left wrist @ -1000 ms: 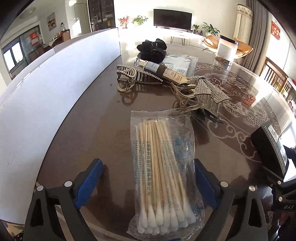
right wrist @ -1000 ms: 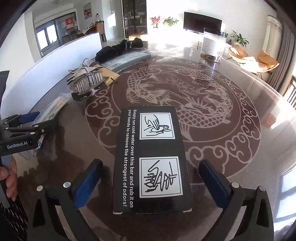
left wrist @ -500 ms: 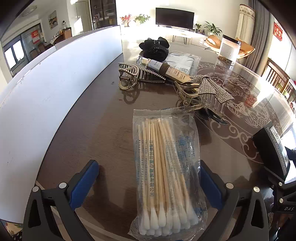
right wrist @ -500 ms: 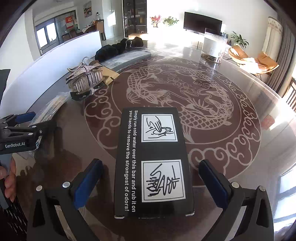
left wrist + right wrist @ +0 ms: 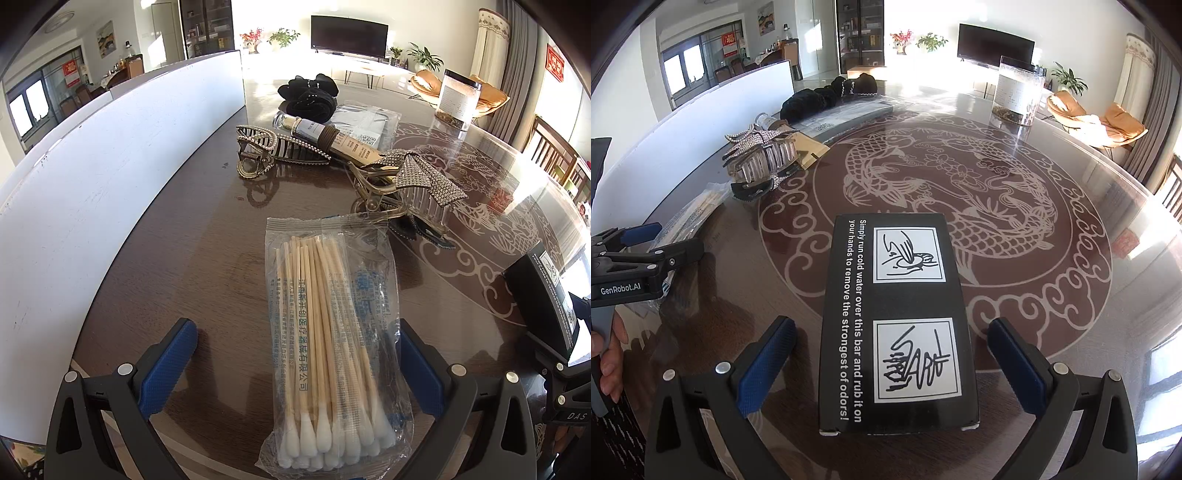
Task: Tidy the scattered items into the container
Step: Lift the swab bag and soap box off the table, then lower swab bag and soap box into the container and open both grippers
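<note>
Left gripper (image 5: 297, 363) jaws wide apart, straddling clear plastic packet of wooden cotton swabs (image 5: 328, 343) lower centre, untouched, right gripper (image 5: 892, 363) jaws wide, flanking black rectangular printed box (image 5: 897, 325) lower centre, no contact, glossy dark table (image 5: 1015, 206).

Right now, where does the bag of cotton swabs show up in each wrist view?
Left wrist: the bag of cotton swabs lies lower centre, between the open left gripper fingers.
Right wrist: the bag sits at the left edge, partly hidden behind the left gripper.
Shared landmark: the clear rhinestone hair claw, just beyond the bag.
</note>
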The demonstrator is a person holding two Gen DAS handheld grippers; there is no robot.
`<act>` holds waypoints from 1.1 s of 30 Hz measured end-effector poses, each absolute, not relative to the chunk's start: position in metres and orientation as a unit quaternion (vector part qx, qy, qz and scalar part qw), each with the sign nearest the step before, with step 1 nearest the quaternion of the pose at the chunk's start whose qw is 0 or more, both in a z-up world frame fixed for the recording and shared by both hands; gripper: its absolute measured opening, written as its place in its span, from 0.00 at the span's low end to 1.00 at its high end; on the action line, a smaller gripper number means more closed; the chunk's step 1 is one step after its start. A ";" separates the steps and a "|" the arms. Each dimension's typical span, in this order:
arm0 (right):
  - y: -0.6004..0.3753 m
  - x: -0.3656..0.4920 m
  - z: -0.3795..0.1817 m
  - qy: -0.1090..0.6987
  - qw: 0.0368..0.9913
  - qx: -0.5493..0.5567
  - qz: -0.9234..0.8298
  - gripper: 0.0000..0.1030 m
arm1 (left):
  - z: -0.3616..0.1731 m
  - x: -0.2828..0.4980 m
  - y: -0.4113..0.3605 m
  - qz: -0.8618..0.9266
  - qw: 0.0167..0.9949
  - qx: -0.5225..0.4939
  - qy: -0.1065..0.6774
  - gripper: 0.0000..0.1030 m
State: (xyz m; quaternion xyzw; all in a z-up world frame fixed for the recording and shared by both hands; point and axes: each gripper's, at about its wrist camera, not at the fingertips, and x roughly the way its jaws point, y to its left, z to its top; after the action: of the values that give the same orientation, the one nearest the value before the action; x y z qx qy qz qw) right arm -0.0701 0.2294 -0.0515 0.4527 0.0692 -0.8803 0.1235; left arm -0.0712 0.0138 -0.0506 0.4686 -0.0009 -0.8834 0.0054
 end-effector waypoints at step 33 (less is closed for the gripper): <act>0.194 -0.048 0.041 -0.034 0.266 0.421 -0.866 0.57 | 0.070 0.024 -0.084 -0.920 -0.050 0.356 0.155 0.30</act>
State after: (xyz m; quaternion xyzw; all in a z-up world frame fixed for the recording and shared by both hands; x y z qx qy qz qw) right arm -0.0482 0.1941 0.0412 0.4212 -0.0344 -0.8663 0.2663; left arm 0.0239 -0.0836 0.0699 0.3562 0.1550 -0.9201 -0.0504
